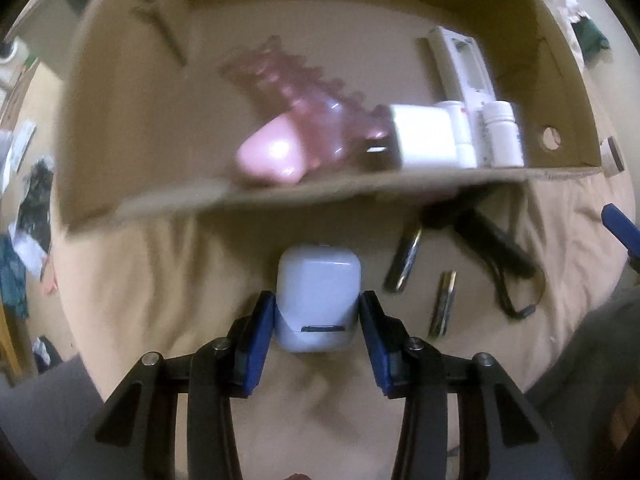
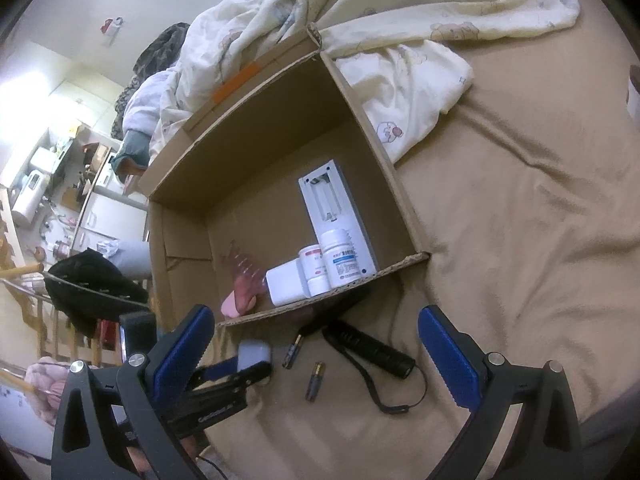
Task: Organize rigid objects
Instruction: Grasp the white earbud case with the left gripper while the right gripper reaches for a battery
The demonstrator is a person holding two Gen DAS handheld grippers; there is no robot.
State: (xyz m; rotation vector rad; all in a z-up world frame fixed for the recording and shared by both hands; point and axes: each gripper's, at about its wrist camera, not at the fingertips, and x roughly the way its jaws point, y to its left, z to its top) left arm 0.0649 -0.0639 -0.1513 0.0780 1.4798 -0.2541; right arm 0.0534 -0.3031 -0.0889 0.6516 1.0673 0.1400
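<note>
Left gripper (image 1: 318, 312) fingers bracket the white earbud case (image 1: 318, 304) on the bedsheet, pads at or just touching its flanks; firm clamp uncertain. Cardboard box (image 1: 280, 194) lies just beyond the fingertips, likely the drop point. Right gripper (image 2: 316, 356) fingers wide apart, empty, batteries (image 2: 315, 381) and flashlight (image 2: 370, 350) between them.

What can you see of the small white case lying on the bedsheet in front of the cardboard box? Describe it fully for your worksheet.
The small white case is a rounded, glossy, plastic-looking box with soft corners and a dark slit near one end. It lies on the tan bedsheet, just outside the cardboard box. The left gripper straddles it from above, blue pads against its two sides. Two batteries and a black flashlight lie apart from it.
</note>
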